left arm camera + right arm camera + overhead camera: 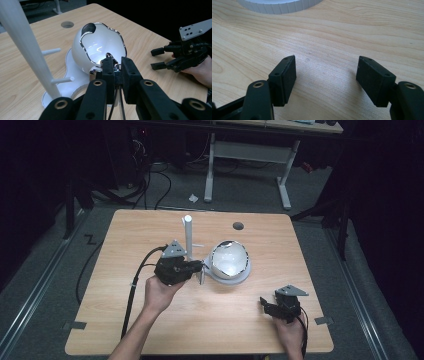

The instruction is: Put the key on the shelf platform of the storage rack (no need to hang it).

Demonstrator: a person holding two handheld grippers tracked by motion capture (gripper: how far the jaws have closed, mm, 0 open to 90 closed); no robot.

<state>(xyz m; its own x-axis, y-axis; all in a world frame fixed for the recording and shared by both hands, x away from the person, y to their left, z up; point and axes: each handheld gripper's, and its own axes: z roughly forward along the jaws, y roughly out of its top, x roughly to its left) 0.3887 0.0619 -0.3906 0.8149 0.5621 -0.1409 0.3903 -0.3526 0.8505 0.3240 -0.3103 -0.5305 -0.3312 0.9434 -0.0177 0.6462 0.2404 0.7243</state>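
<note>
A white stand with a tall post [188, 237] and short side pegs [51, 51] shares a flat white base [72, 62] with a glossy white egg-shaped shell [229, 259] that has a chrome-edged opening [100, 47]. My left gripper [201, 266] sits just in front of the shell's opening. Its jaws are shut on a small shiny metal piece [110, 60], and thin dark cords [117, 100] hang below it. My right gripper [262, 302] rests near the table's front right with its jaws open and nothing between them [327, 72].
The wooden table [150, 320] has a round cable hole [238, 225] at the back. The base's ribbed white edge [279, 6] lies ahead of the right gripper. Beyond the table stand a white-legged desk [250, 150] and floor cables [155, 180].
</note>
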